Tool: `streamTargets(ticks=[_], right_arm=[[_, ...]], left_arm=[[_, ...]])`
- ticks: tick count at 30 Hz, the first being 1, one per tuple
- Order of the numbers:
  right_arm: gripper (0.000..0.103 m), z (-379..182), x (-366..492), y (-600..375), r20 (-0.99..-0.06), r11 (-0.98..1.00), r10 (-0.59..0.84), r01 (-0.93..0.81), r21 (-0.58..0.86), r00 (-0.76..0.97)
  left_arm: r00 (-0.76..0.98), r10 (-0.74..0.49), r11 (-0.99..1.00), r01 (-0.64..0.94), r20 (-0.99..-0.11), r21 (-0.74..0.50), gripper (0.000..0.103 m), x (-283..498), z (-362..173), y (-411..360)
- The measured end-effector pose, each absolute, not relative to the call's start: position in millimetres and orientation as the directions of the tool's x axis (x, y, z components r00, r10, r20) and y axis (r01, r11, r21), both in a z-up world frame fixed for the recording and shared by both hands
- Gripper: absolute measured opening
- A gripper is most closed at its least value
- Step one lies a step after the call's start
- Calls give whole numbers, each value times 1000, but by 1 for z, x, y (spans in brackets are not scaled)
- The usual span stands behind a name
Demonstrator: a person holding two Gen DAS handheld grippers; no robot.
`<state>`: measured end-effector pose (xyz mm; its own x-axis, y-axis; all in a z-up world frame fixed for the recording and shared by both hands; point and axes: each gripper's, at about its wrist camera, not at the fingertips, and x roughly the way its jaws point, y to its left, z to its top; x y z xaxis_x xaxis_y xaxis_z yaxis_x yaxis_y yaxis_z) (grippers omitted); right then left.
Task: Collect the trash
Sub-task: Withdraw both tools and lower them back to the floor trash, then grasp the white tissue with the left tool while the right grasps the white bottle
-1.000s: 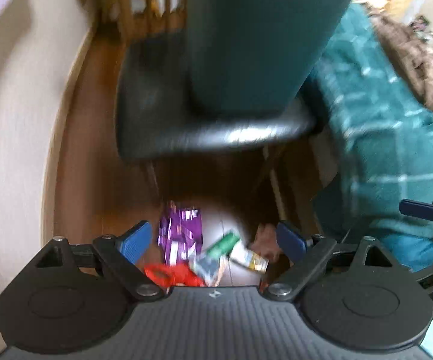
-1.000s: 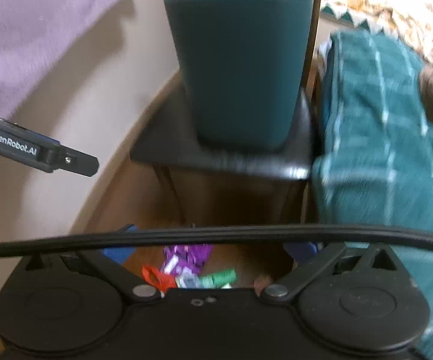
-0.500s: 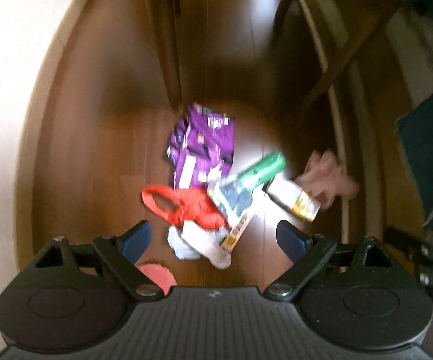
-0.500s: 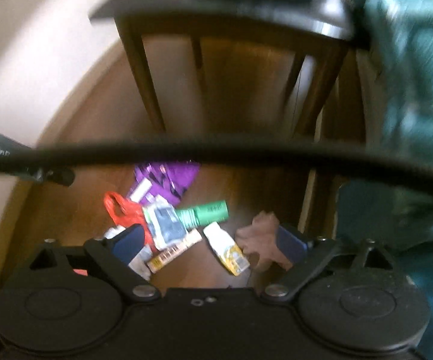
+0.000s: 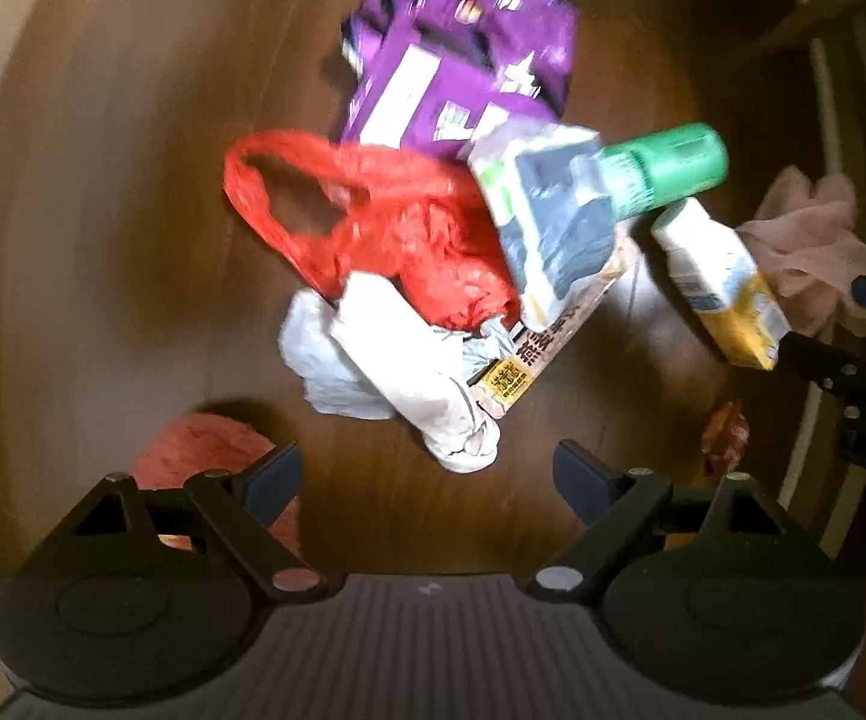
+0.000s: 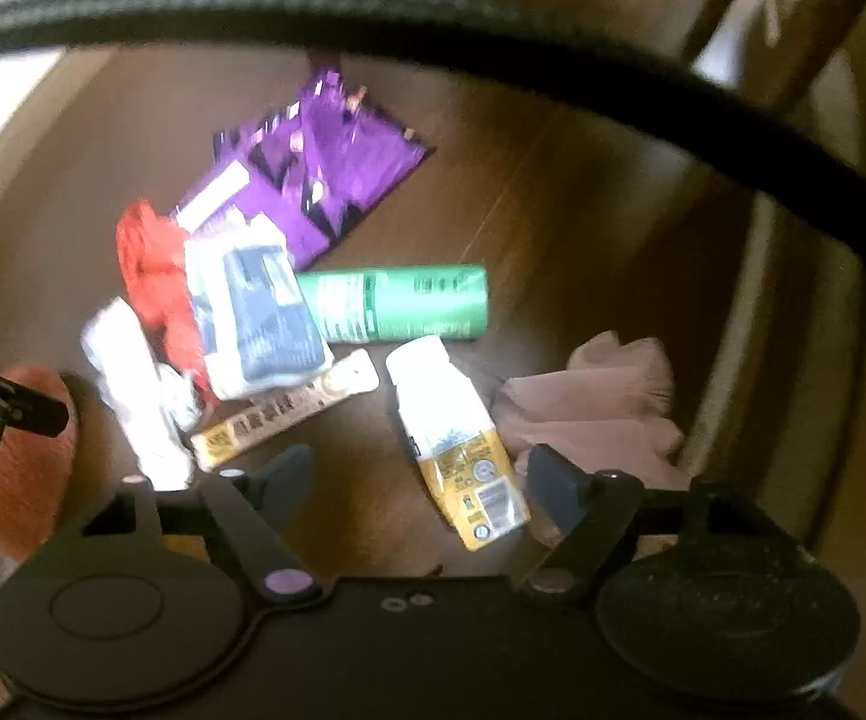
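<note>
A pile of trash lies on the wooden floor: a purple wrapper (image 5: 463, 60) (image 6: 318, 174), a red plastic bag (image 5: 372, 222) (image 6: 153, 276), a green can (image 5: 667, 168) (image 6: 402, 303), a white-and-grey packet (image 5: 553, 222) (image 6: 258, 318), crumpled white paper (image 5: 396, 360) (image 6: 126, 390), a flat yellow-ended bar wrapper (image 5: 529, 354) (image 6: 288, 414), a white-and-yellow bottle (image 5: 721, 288) (image 6: 457, 438) and a pinkish cloth (image 5: 811, 240) (image 6: 601, 402). My left gripper (image 5: 426, 474) is open just above the white paper. My right gripper (image 6: 417, 477) is open over the bottle's yellow end.
A pink-orange round thing (image 5: 216, 456) (image 6: 12, 462) lies at the left of the pile. A small reddish scrap (image 5: 727, 432) lies at the right. Wooden chair legs (image 6: 787, 12) stand behind the pile. A black cable (image 6: 493, 42) crosses the right wrist view.
Both grippers have tilted down from the chair and dropped toward the floor. The trash pile now fills both views, much closer. Both stay open.
</note>
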<state>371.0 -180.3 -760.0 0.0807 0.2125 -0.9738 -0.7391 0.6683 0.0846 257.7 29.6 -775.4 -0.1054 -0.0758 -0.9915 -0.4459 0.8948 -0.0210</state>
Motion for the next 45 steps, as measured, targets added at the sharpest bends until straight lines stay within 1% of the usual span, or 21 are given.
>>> streamTargets(ticks=[1,2,8,16,17,18,19,20,21,22,23,24,26,30,33,37,41,45], right_arm=[[72,-771,373,-179,-975,657,209,-749,86,72],[71,-779,374,-176,-977,645,205,-759,86,64],[71,-833,384,-158,-980,560,182,-828,40,76],[71,-868,385,-144,-989,509,134,-861,9,69],[70,-871,385,-143,-989,506,130,-862,10,66],[69,-873,384,-143,-990,502,125,-865,5,67],[67,-875,383,-142,-991,498,121,-867,5,63],[63,-877,383,-141,-991,494,117,-869,3,63],[61,-878,381,-141,-991,488,113,-873,-4,67],[56,-879,380,-142,-991,485,111,-875,-8,70],[55,-879,380,-142,-991,485,110,-875,-9,71],[55,-879,379,-142,-991,487,108,-874,-12,74],[53,-875,377,-144,-991,485,101,-874,-28,87],[52,-861,368,-144,-989,508,107,-861,-31,98],[52,-846,360,-149,-989,532,108,-846,-24,97],[51,-813,349,-156,-988,589,120,-808,-4,92],[51,-763,342,-160,-984,652,153,-757,35,86],[51,-699,343,-165,-977,714,190,-697,68,100]], left_arm=[[-108,-85,886,-463,-991,-26,91,257,-785,30],[-110,-92,879,-475,-990,-29,91,257,-794,29],[-119,-111,852,-523,-987,-33,91,255,-838,27],[-130,-128,838,-544,-983,-37,89,262,-872,28],[-129,-132,836,-547,-983,-41,87,263,-873,27],[-128,-138,834,-550,-982,-45,79,264,-874,27],[-133,-144,833,-551,-981,-48,74,265,-875,28],[-138,-150,830,-555,-979,-49,63,265,-876,28],[-143,-159,826,-561,-977,-53,55,266,-878,27],[-146,-166,822,-567,-975,-55,53,266,-878,27],[-149,-170,820,-570,-974,-56,50,265,-879,27],[-152,-173,819,-571,-973,-56,39,265,-878,27],[-155,-185,818,-572,-970,-64,26,265,-876,26],[-155,-186,835,-545,-970,-73,15,264,-867,21],[-162,-182,852,-519,-970,-73,13,265,-854,18],[-150,-188,856,-509,-971,-87,13,268,-821,20],[-125,-197,866,-488,-973,-113,13,272,-771,26],[-78,-205,869,-474,-976,-144,13,279,-707,30]])
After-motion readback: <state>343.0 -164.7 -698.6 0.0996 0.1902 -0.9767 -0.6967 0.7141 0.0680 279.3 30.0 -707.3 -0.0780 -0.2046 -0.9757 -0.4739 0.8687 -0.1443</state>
